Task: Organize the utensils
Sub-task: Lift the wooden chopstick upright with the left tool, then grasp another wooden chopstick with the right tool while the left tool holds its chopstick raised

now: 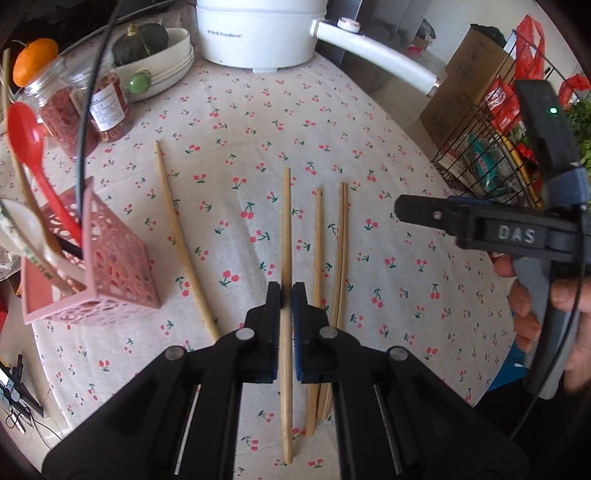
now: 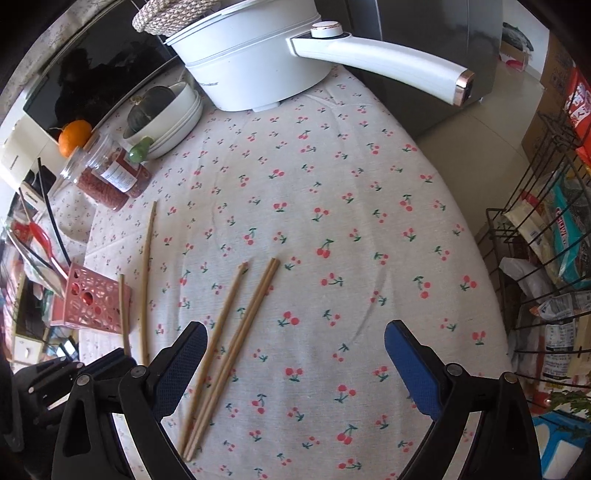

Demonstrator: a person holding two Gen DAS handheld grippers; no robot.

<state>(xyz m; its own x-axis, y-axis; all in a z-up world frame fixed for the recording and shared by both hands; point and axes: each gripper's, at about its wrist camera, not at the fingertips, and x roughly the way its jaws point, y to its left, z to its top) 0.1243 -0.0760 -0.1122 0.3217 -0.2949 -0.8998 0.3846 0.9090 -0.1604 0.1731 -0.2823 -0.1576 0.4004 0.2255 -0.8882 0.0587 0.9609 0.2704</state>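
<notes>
My left gripper [image 1: 286, 291] is shut on a wooden chopstick [image 1: 287, 221], gripping it past its middle. In the right wrist view this held chopstick [image 2: 123, 314] and the left gripper [image 2: 123, 359] show at lower left, in front of the pink utensil holder [image 2: 92, 302]. A long bent chopstick [image 1: 177, 236] lies left of it. A single chopstick [image 1: 317, 251] and a close pair [image 1: 342, 240] lie to its right. My right gripper [image 2: 295, 332] hangs open over the cloth beside these three chopsticks [image 2: 236, 343]. The holder [image 1: 114, 266] contains a red spoon [image 1: 27, 140] and a white spoon.
A white electric pot [image 1: 258, 33] with a long handle [image 2: 388, 62] stands at the back. Jars of red berries [image 1: 88, 110], stacked bowls with a green squash [image 1: 162, 62] and an orange [image 1: 33, 59] fill the back left. A wire rack of packets [image 2: 546, 258] stands past the table's right edge.
</notes>
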